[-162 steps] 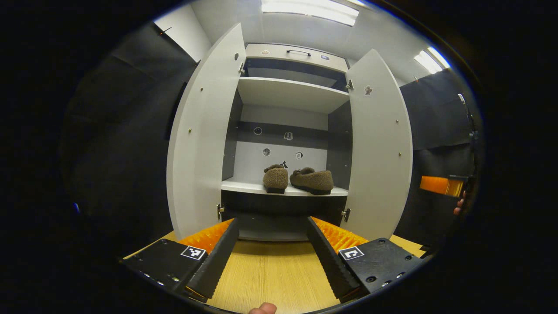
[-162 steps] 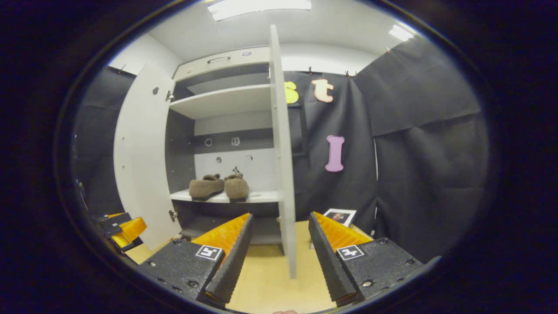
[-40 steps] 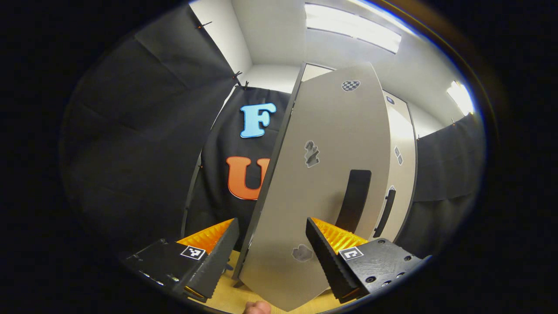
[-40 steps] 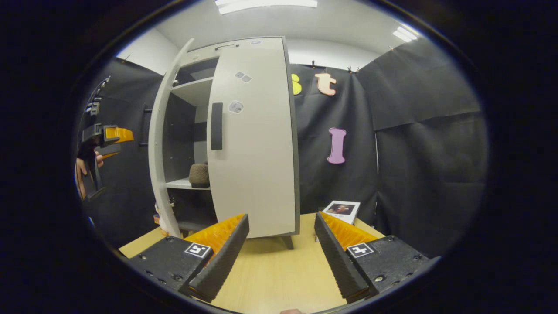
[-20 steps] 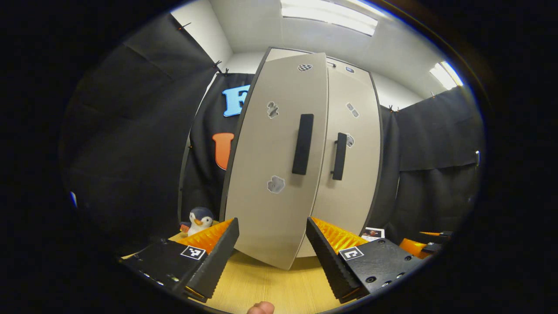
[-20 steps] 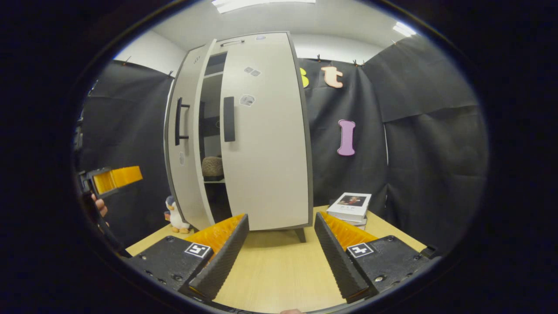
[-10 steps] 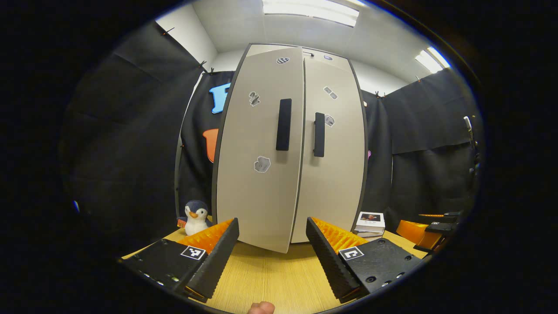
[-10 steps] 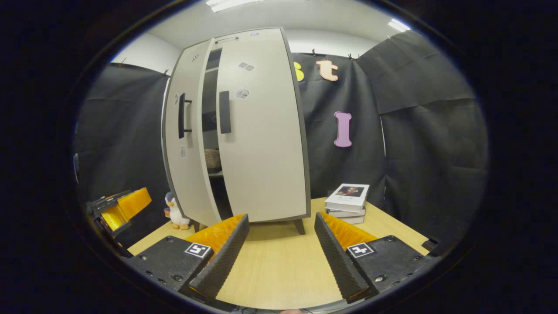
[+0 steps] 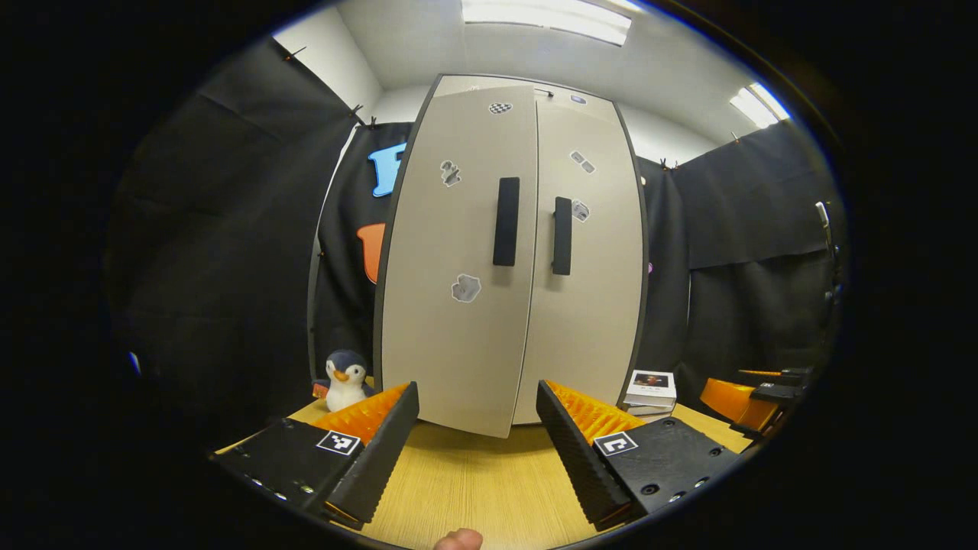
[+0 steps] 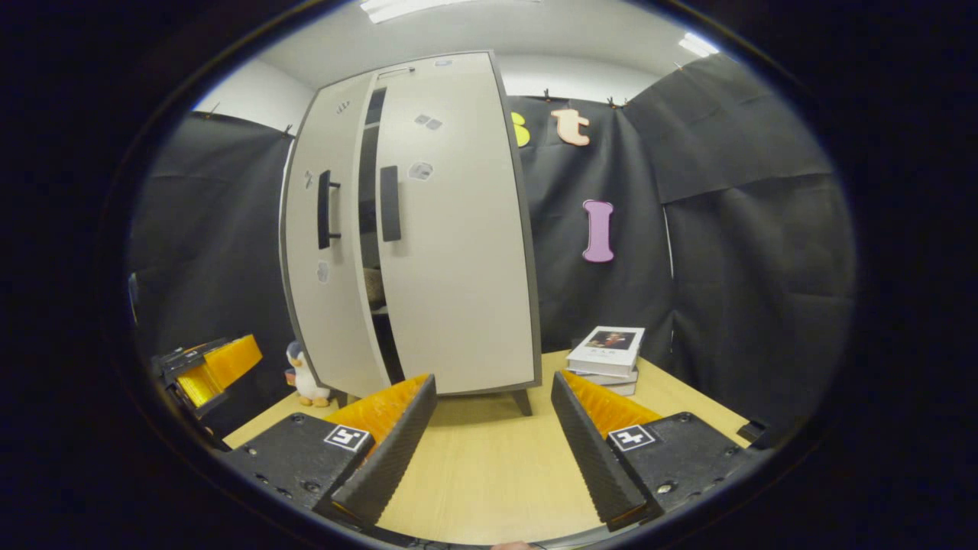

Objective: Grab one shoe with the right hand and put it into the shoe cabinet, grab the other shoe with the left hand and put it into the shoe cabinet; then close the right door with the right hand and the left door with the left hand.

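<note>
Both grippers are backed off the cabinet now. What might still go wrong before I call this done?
The left door is not fully shut: the right gripper view shows a dark gap between it and the right door, with a shoe visible through it. It may stay ajar unless pushed home. Any further push by the left gripper, which is open, passes near the toy penguin beside the cabinet and might knock it over.
</note>
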Available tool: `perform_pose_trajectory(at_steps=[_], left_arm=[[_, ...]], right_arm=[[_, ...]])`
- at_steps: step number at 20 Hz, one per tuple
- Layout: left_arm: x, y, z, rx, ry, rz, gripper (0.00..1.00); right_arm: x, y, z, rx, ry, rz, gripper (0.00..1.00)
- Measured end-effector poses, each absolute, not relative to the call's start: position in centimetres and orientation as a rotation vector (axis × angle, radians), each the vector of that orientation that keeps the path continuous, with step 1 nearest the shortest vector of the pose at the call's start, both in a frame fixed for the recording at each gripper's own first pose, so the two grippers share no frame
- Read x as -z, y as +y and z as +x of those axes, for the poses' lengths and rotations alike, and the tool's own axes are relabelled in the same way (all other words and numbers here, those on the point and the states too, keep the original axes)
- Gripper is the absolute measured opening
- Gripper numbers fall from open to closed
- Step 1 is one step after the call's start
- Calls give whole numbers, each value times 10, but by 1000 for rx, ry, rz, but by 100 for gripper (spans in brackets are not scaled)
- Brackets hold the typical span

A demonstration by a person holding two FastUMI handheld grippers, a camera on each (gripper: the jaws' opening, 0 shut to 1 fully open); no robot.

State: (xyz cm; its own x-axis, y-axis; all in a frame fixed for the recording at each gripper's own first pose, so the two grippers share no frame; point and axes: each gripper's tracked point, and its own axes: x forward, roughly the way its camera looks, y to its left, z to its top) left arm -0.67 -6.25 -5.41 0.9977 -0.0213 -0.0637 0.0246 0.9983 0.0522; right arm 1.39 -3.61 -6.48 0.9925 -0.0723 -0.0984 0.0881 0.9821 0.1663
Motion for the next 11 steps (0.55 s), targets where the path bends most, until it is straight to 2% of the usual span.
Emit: perform_pose_trajectory(at_steps=[11], left_arm=[[55,-63,3,18,61,36,95]], right_arm=[[63,-36,26,82,106,184,96]])
